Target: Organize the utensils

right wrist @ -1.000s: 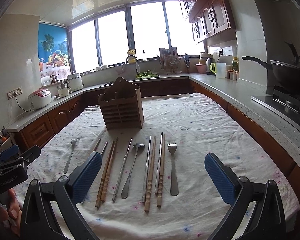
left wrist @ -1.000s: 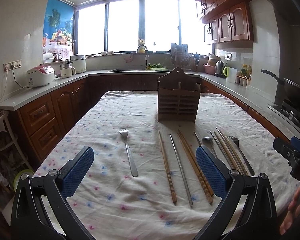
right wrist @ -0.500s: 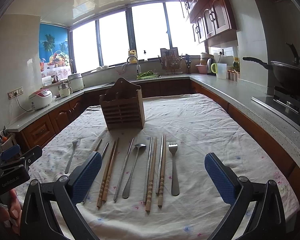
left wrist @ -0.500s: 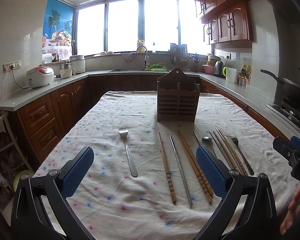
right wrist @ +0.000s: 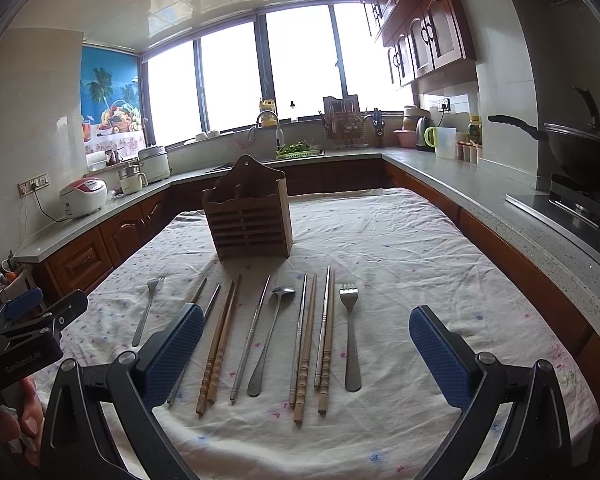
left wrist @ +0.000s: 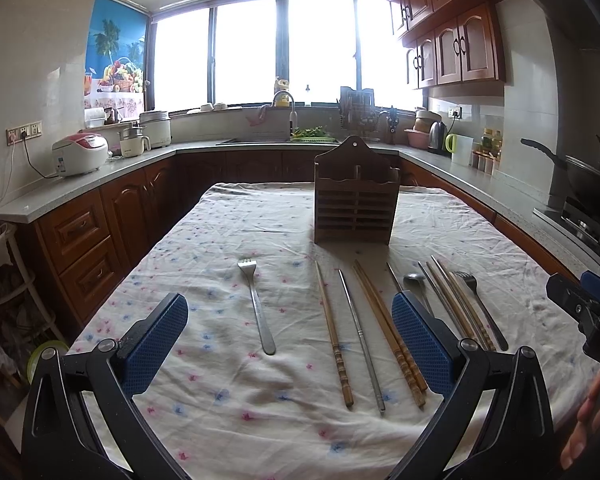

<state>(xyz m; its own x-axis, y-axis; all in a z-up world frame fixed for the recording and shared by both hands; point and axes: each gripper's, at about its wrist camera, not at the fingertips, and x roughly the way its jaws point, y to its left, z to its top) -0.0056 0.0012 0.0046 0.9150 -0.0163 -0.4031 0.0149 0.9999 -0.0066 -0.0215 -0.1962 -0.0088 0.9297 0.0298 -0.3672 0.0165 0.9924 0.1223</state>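
Note:
A wooden utensil holder (left wrist: 356, 204) (right wrist: 249, 218) stands upright mid-table. In front of it lie utensils in a row: a lone fork (left wrist: 257, 306) (right wrist: 147, 308) at the left, wooden chopsticks (left wrist: 334, 336) (right wrist: 220, 340), metal chopsticks (left wrist: 362, 340) (right wrist: 254, 336), a spoon (left wrist: 414, 280) (right wrist: 270, 338) and a second fork (left wrist: 480, 308) (right wrist: 350, 332) at the right. My left gripper (left wrist: 290, 340) hangs open above the near table edge, facing the lone fork. My right gripper (right wrist: 306, 356) is open too, above the spoon and chopsticks, holding nothing.
The table wears a flowered white cloth (left wrist: 228, 240) (right wrist: 400, 240). Kitchen counters (left wrist: 80, 188) (right wrist: 500, 196) run along both sides, with a rice cooker (left wrist: 80, 154) at left and a wok (right wrist: 580, 152) on the stove at right. A rack (left wrist: 4, 280) stands beside the left edge.
Almost nothing: the right wrist view has crept slightly forward and up. Both grippers stay open and no utensil has moved.

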